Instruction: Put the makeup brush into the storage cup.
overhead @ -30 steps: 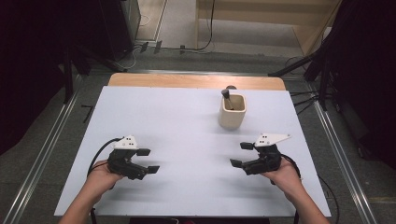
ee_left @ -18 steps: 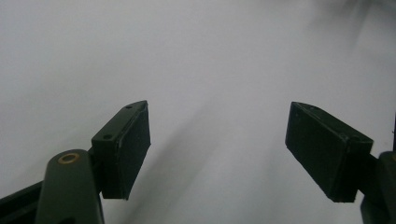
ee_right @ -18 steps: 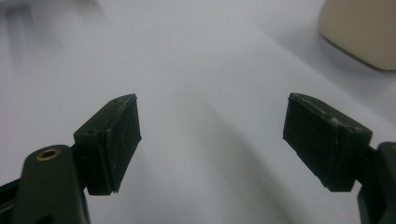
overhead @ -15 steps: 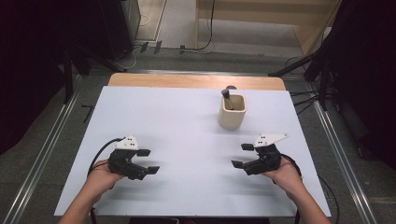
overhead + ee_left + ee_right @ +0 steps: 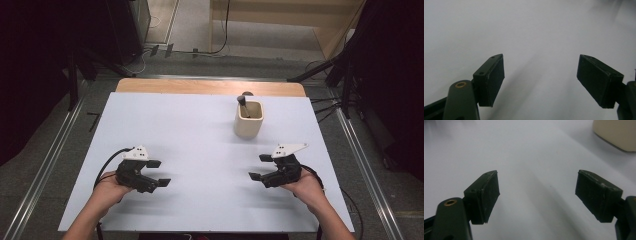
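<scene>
White desk (image 5: 200, 130) carries a cream cup (image 5: 248, 120) with a dark tool inside, beyond the right tongs (image 5: 260, 167). Both right and left tongs (image 5: 159, 173) gape wide, holding nothing.

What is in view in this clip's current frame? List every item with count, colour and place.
Square cream ceramic cup: one, cream, far right part of the table, upright; its corner shows in the right gripper view.
Dark-handled utensil: one, dark, standing in the cup; its type cannot be told.
White table top: one, white, with a wooden strip along its far edge.
Left gripper: one, black, near left, open, holding nothing.
Right gripper: one, black, near right, open, holding nothing.
</scene>
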`<state>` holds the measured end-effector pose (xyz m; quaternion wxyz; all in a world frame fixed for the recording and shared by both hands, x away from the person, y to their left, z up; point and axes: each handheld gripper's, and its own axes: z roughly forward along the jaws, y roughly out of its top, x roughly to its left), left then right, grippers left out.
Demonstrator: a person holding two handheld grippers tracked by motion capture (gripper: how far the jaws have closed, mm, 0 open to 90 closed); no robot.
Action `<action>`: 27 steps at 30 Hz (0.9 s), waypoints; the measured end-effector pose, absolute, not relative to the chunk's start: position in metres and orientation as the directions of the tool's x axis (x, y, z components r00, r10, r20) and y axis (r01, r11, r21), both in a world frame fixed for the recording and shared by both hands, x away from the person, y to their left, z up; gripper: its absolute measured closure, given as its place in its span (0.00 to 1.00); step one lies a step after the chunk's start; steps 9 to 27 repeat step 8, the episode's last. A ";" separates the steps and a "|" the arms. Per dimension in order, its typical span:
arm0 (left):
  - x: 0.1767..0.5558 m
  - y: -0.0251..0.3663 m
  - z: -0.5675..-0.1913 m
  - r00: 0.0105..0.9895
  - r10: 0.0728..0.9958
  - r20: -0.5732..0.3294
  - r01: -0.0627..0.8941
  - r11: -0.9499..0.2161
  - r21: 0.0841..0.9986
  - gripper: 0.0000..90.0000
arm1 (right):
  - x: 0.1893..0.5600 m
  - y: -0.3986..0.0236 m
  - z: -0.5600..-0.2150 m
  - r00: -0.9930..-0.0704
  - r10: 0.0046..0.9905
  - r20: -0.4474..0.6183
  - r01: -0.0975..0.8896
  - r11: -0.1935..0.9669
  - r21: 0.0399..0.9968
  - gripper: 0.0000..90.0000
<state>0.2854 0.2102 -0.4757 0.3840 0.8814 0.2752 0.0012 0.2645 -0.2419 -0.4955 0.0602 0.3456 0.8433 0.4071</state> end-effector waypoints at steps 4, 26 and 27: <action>0.286 0.210 -0.476 0.849 0.486 -0.210 0.485 -0.556 0.675 0.26 | 0.265 -0.243 -0.495 -0.753 0.632 0.184 0.536 0.427 0.728 0.23; 0.286 0.210 -0.478 0.846 0.495 -0.197 0.484 -0.562 0.670 0.24 | 0.265 -0.244 -0.496 -0.763 0.624 0.169 0.521 0.439 0.732 0.19; 0.286 0.210 -0.478 0.846 0.495 -0.197 0.484 -0.562 0.670 0.24 | 0.265 -0.244 -0.496 -0.763 0.624 0.169 0.521 0.439 0.732 0.19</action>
